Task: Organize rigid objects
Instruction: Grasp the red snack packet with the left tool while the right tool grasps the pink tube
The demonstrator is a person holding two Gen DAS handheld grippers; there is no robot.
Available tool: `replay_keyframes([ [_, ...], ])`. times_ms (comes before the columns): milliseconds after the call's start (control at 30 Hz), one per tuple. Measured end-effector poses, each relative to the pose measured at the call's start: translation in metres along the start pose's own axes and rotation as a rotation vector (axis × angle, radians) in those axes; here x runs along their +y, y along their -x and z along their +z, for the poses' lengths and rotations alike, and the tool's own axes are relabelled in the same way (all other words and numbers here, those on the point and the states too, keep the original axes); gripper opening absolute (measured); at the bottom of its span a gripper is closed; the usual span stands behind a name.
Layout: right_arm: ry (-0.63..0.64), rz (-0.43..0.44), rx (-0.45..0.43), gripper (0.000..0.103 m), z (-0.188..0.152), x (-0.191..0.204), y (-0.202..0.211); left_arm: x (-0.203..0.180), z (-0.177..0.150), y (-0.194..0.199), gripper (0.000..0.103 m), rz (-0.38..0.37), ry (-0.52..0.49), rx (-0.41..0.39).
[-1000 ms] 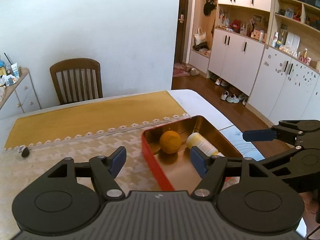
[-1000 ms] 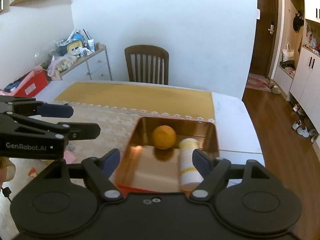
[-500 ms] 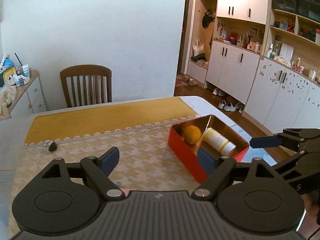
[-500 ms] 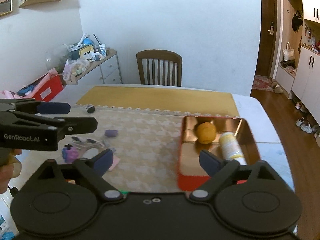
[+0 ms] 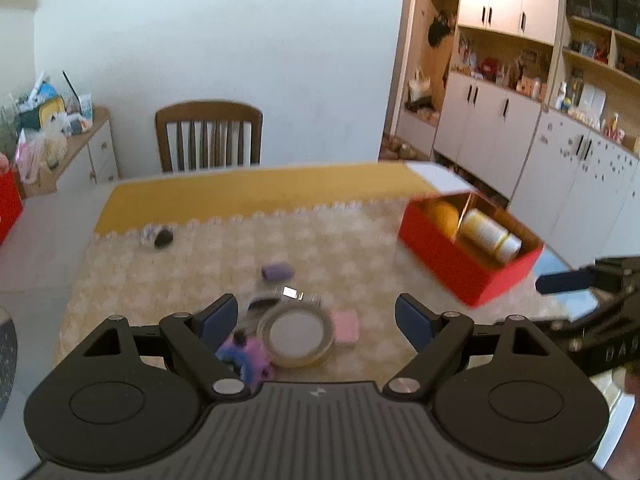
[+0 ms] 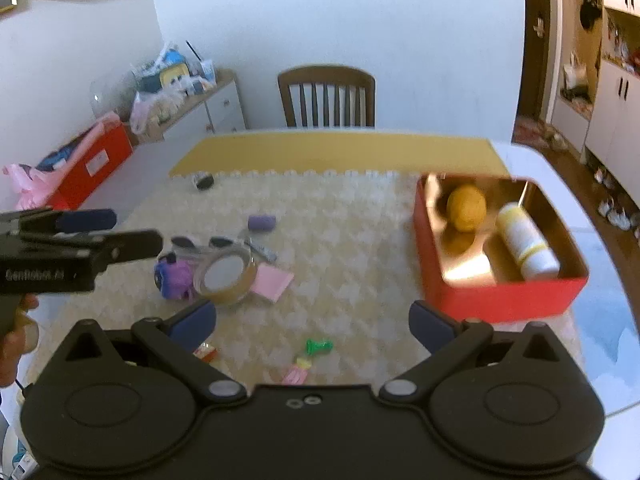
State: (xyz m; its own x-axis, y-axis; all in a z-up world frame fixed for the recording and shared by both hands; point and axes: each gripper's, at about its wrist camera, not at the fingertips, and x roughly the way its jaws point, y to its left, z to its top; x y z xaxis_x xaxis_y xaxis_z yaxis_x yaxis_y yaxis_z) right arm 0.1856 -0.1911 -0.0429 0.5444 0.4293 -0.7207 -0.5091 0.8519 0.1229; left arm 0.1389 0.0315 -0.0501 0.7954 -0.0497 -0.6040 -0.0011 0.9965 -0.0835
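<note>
A red tin box (image 6: 500, 300) at the table's right holds an orange (image 6: 466, 208) and a white bottle (image 6: 526, 246) lying flat. Left of it lie a tape roll (image 6: 226, 274), a pink pad (image 6: 272, 280), a purple toy (image 6: 176, 276) and a purple block (image 6: 261, 222). My right gripper (image 6: 313, 322) hovers over the near table, its jaws opening with nothing between them. My left gripper (image 5: 316, 318) is open and empty above the tape roll (image 5: 294, 334) and pink pad (image 5: 346, 326), with the red box (image 5: 452, 268) to its right.
A green piece (image 6: 319, 346) and small pink and red bits lie near the front edge. A small dark object (image 6: 203, 181) sits by the yellow runner (image 6: 332, 154). A wooden chair (image 6: 327, 96) stands behind the table, and a cluttered sideboard (image 6: 188, 100) stands at the left.
Both grippers have pulled back and to the left from over the red box, and the clutter on the left came into view. Both sets of jaws stand wider.
</note>
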Motion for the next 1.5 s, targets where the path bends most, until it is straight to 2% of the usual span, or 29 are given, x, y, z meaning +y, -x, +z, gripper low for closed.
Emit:
replay_keyframes([
  [200,-0.041,-0.027,0.059,0.103,-0.014,0.006,-0.023,0.01,-0.033,-0.018,0.086,0.012,-0.033,0.072],
  [400,-0.025,-0.045,0.123,0.097,-0.03,0.017,-0.047,0.014,-0.059,-0.036,0.086,0.005,-0.041,0.139],
  [767,0.018,-0.061,0.197,0.075,-0.043,0.027,-0.073,0.013,-0.078,-0.056,0.085,-0.027,-0.051,0.184],
  [833,0.016,-0.062,0.204,0.067,-0.044,0.026,-0.075,0.014,-0.078,-0.058,0.085,-0.027,-0.045,0.187],
  [967,0.025,-0.063,0.215,0.057,-0.044,0.028,-0.079,0.014,-0.078,-0.063,0.073,-0.035,-0.043,0.205],
  [1067,0.033,-0.065,0.22,0.055,-0.045,0.03,-0.08,0.014,-0.077,-0.065,0.072,-0.043,-0.035,0.209],
  [1267,0.052,-0.077,0.22,0.049,-0.046,0.032,-0.082,0.008,-0.074,-0.066,0.05,-0.035,-0.057,0.209],
  [1367,0.062,-0.089,0.215,0.042,-0.047,0.034,-0.081,0.006,-0.073,-0.066,0.038,-0.042,-0.058,0.212],
  [1500,0.071,-0.093,0.207,0.026,-0.049,0.035,-0.079,0.002,-0.073,-0.065,0.032,-0.037,-0.072,0.215],
])
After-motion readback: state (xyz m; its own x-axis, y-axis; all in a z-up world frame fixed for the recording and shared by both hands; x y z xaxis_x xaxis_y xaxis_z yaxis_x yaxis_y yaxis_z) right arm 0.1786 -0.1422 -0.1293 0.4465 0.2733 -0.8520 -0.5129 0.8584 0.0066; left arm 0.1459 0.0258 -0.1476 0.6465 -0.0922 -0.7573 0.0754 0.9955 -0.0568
